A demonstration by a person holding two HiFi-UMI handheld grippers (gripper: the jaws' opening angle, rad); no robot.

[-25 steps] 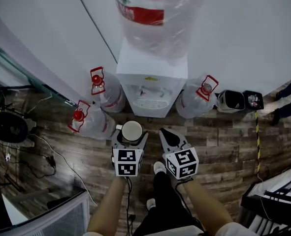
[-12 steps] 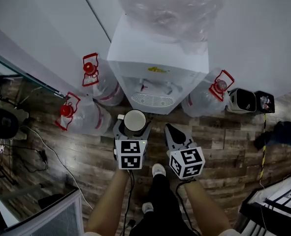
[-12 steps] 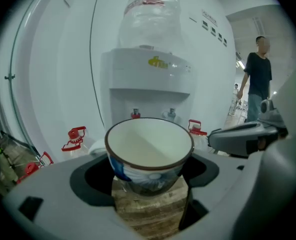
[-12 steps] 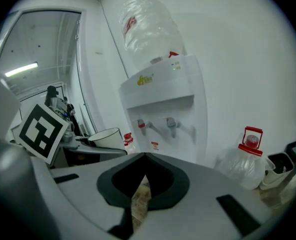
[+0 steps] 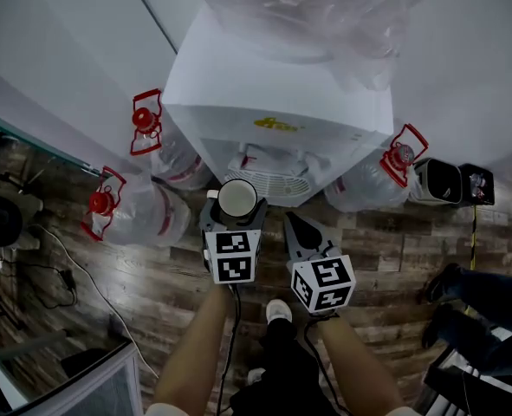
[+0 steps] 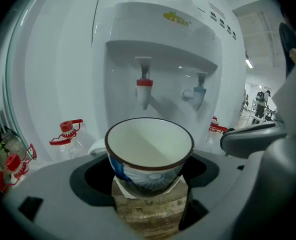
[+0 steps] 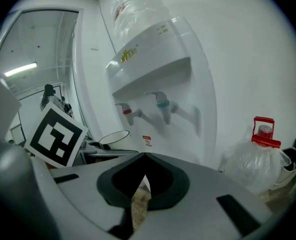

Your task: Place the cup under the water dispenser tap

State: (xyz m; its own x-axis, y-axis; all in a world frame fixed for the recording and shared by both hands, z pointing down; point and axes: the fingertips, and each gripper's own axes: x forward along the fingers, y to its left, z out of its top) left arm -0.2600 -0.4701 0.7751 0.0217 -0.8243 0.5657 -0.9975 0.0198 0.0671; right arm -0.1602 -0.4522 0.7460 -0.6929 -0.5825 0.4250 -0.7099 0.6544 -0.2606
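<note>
My left gripper [image 5: 236, 208] [image 6: 150, 184] is shut on a white cup [image 5: 236, 199] [image 6: 149, 151] with a brown rim and blue pattern, held upright just in front of the white water dispenser [image 5: 277, 102] [image 6: 158, 69]. The red tap [image 6: 144, 87] hangs above and behind the cup; the blue tap [image 6: 198, 94] is to its right. The drip grille [image 5: 273, 183] lies just beyond the cup. My right gripper [image 5: 297, 229] [image 7: 140, 184] is shut with nothing in it, beside the left one. In the right gripper view, both the red tap [image 7: 129, 113] and the blue tap [image 7: 164, 107] show, with the cup rim [image 7: 113, 137] at left.
Water bottles with red caps stand on the wood floor left [image 5: 130, 211] and right [image 5: 372, 180] of the dispenser. A big bottle [image 5: 316, 11] sits on top. A black box [image 5: 446, 183] stands at right, cables [image 5: 65, 276] at left. Another person's legs [image 5: 472, 306] are at far right.
Both grippers and my head have moved closer to the dispenser; the cup now sits right at the drip grille. Legs have come into view at the right.
</note>
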